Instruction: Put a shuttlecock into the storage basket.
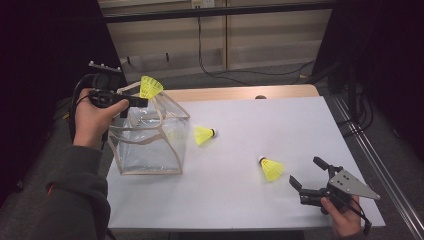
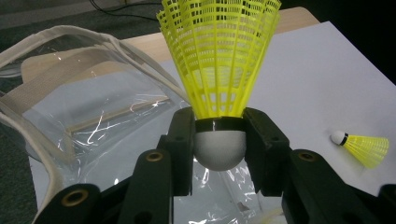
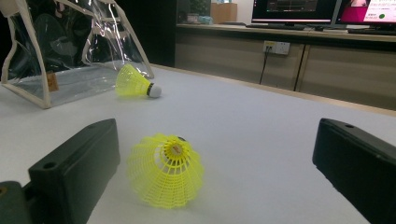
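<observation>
You are wearing a dark grey sleeve (image 1: 75,190). Both grippers are showing black jaws; the right gripper (image 1: 309,176) is carrying a grey triangular plate (image 1: 354,184) with screws.

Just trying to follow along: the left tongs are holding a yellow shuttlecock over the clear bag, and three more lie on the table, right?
Nearly. The high view shows two loose shuttlecocks, not three: one beside the clear bag at, one before the right tongs at. The left tongs do hold one.

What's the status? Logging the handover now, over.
Left gripper shut on yellow plastic shuttlecock, cork down, above clear plastic bag. Right gripper open, near second shuttlecock. Third shuttlecock beside bag. Nothing blocking.
</observation>
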Demonstrator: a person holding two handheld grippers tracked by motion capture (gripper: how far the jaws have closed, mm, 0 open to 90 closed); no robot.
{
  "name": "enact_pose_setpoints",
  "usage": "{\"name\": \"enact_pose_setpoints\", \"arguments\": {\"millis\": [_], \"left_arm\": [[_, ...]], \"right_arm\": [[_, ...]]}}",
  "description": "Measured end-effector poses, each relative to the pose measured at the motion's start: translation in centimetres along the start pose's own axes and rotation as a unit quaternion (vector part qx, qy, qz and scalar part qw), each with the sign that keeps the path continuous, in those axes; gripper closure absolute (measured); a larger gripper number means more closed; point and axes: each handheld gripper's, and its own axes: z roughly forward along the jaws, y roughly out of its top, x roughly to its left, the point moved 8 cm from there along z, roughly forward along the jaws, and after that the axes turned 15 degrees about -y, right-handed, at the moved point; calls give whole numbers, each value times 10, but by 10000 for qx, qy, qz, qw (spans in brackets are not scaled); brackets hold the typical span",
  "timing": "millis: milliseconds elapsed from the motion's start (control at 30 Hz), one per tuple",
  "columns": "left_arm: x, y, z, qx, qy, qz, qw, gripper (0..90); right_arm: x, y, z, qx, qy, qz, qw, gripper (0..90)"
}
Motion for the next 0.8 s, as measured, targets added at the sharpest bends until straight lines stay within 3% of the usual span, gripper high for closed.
{"name": "enact_pose_setpoints", "arguments": {"millis": [800], "left_arm": [[17,1,0,-25,250,-135,9996,649]], "right_arm": [[0,0,0,-5,0,3,10000,7]]}}
